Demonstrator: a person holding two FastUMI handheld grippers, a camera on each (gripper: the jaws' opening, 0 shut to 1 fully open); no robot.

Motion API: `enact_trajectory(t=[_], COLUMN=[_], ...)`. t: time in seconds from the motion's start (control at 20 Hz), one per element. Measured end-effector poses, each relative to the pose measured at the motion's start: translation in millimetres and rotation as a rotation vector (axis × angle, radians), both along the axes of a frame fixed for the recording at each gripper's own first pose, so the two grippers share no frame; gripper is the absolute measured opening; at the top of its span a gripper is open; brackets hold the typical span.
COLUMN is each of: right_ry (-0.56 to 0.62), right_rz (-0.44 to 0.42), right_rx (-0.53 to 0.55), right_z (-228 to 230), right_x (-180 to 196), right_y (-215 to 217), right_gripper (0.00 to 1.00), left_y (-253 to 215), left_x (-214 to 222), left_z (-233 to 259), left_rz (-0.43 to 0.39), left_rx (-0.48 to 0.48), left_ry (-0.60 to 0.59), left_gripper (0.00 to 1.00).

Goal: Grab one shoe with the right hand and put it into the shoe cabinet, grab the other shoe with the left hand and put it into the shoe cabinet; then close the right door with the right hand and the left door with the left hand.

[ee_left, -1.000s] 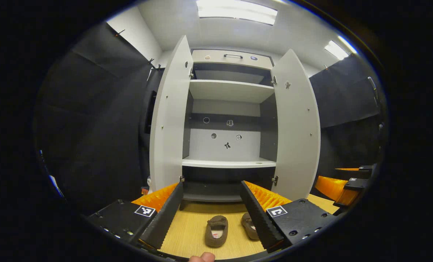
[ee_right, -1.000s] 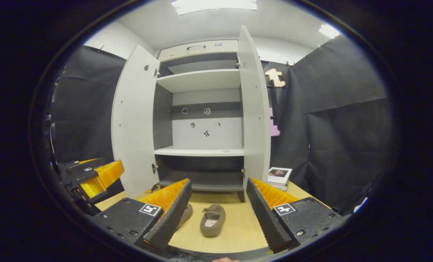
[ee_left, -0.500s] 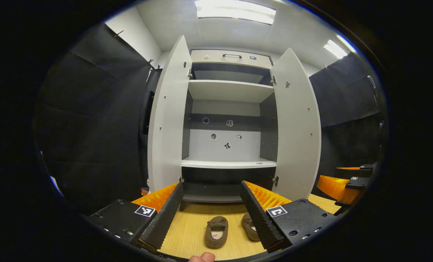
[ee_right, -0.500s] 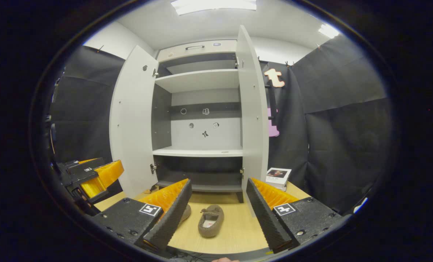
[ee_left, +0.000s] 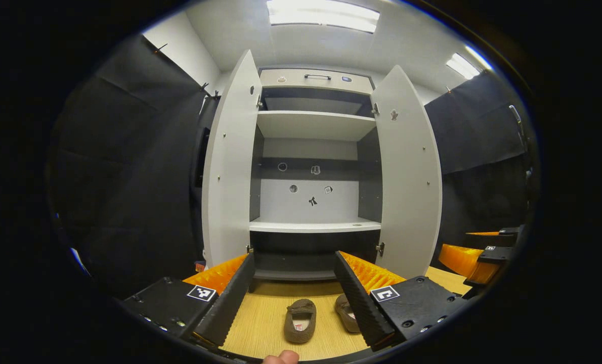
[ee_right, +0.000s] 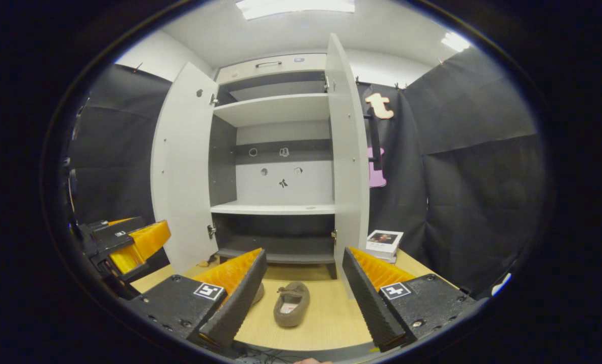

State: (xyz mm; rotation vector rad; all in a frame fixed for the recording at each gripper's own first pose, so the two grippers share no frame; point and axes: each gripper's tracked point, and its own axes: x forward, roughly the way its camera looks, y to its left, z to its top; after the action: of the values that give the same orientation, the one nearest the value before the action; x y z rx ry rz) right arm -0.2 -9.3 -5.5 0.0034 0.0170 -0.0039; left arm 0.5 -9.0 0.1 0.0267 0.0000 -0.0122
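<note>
Two brown shoes lie side by side on the wooden floor just in front of the cabinet [ee_right: 275, 167], toes toward it. The right shoe [ee_right: 291, 304] sits between my right gripper [ee_right: 301, 298] fingers' lines, so I judge that grab comes first. The left shoe [ee_left: 301, 327] lies ahead of my left gripper [ee_left: 295, 298]. Both my grippers are spread wide and empty, ready to drop over a shoe. The left door [ee_left: 225, 162] and right door [ee_left: 410, 167] stand open, leaving the shelves free. A small box [ee_right: 384, 240] rests far right.
</note>
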Motion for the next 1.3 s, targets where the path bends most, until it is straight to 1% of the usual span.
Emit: enact_trajectory(t=[0.3, 0.55, 0.6, 0.8, 1.05, 1.3], right_ry=[0.006, 0.03, 0.036, 0.106, 0.228, 0.393], right_rz=[0.035, 0.082, 0.088, 0.124, 0.146, 0.179], right_rx=[-0.02, -0.047, -0.052, -0.067, -0.06, -0.077], right_z=[0.0, -10.2, -14.2, -48.7, -109.8, -179.5], right_x=[11.6, 46.3, 54.7, 88.0, 119.2, 142.5], right_y=[12.1, 27.3, 29.9, 46.8, 63.4, 75.6], right_gripper=[0.97, 0.96, 0.98, 0.97, 0.98, 0.98], left_y=[1.5, 5.7, 6.4, 11.2, 25.3, 38.0], left_x=[-2.5, -5.6, -5.5, -7.7, -7.2, -5.2], left_z=[1.0, 0.5, -1.4, -3.4, -6.3, -9.2], left_rz=[0.006, 0.015, 0.017, 0.025, 0.058, 0.087], left_rx=[-0.002, 0.001, -0.002, -0.021, -0.029, -0.032], left_ry=[0.0, 0.0, 0.007, 0.013, 0.015, 0.022], left_gripper=[0.95, 0.95, 0.95, 0.95, 0.95, 0.95])
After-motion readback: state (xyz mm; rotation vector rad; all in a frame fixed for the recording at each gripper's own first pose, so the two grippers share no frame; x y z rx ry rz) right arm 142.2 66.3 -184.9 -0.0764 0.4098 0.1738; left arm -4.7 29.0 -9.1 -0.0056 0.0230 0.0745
